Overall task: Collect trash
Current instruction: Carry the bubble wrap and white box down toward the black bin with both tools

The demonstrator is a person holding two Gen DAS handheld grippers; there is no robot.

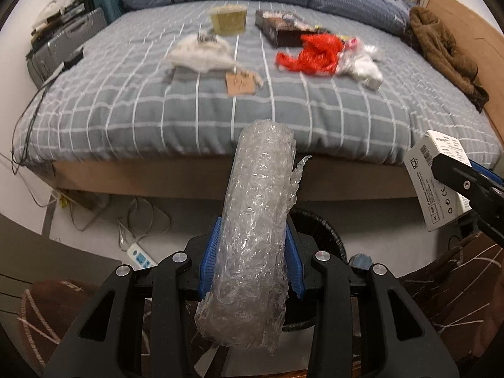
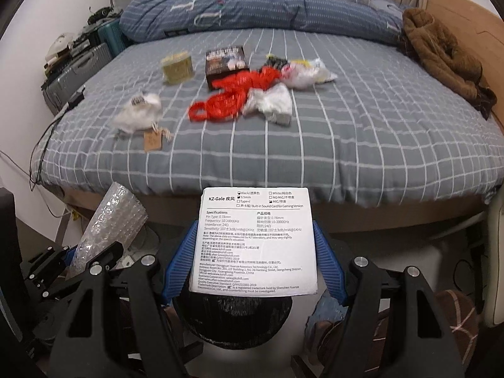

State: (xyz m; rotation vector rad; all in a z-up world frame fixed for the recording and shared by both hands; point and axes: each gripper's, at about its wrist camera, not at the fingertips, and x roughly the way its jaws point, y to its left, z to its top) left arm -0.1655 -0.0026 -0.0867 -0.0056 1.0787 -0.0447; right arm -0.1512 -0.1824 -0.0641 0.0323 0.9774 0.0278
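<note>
Left wrist view: the left hand-held gripper (image 1: pixel 252 252) is clamped on a bubble wrap roll (image 1: pixel 258 220), the right hand-held gripper (image 2: pixel 252 261) on a white box (image 2: pixel 255 242), both above the black bin (image 2: pixel 233 318) at lower centre. Still left on the bed (image 2: pixel 346 145): red bag (image 2: pixel 233 94), white wrappers (image 2: pixel 138 113), boxes. The bed edge lies just ahead; open floor surrounds the bin.

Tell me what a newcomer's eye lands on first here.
The bubble wrap roll clamped in the left tool, filling that view's middle. Next the white box of printed specs gripped in the right tool, above a black bin. Behind both, a red bag glares mid-bed.
</note>
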